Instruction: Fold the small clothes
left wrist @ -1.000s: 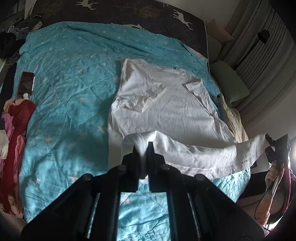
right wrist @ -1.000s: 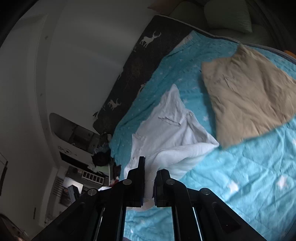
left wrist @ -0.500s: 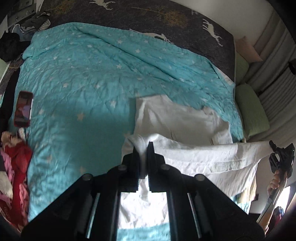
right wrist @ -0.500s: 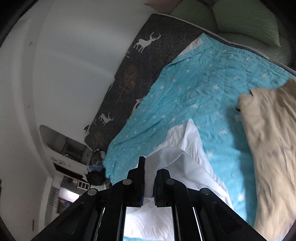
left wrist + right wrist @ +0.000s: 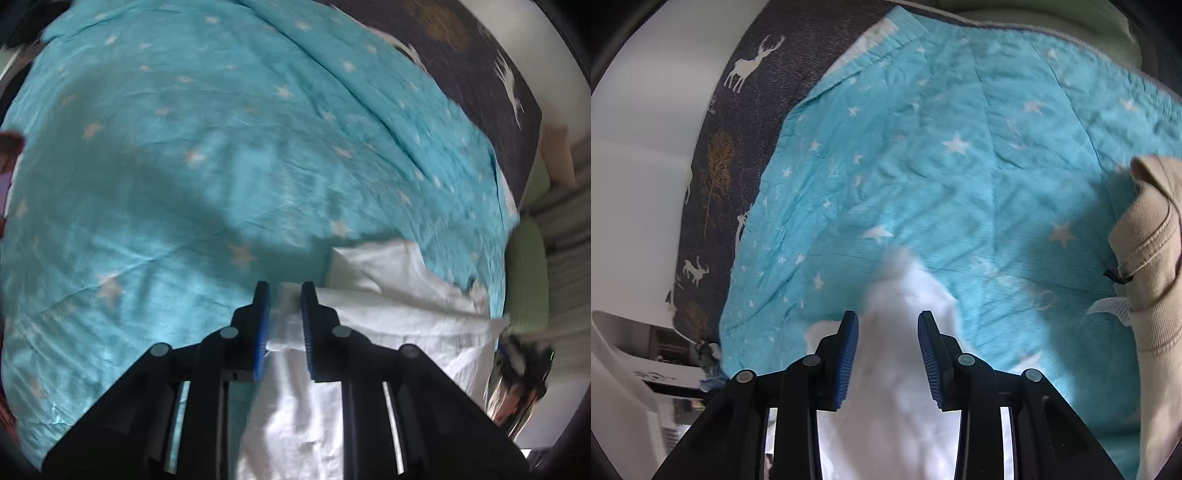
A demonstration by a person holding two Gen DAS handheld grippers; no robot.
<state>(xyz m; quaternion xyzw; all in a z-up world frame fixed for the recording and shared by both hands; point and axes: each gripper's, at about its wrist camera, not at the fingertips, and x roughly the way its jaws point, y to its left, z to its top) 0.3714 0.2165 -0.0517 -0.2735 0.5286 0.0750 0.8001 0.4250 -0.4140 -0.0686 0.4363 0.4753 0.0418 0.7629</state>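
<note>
A white t-shirt (image 5: 388, 317) lies folded over itself on the turquoise star quilt (image 5: 221, 166). My left gripper (image 5: 284, 291) is open, its blue pads apart with the shirt's folded edge lying loose between them. My right gripper (image 5: 888, 321) is open wide over the other end of the white shirt (image 5: 905, 369), which lies between the pads without being pinched. The right gripper also shows at the far right of the left wrist view (image 5: 524, 358), blurred.
A beige garment (image 5: 1152, 288) lies on the quilt (image 5: 960, 166) to the right. A dark headboard cover with deer print (image 5: 738, 110) runs along the far side. Green pillows (image 5: 528, 273) sit at the right. A red garment and a phone edge show at far left.
Both grippers carried the shirt's hem forward over its upper half, lowered close to the quilt, and opened, letting the hem go.
</note>
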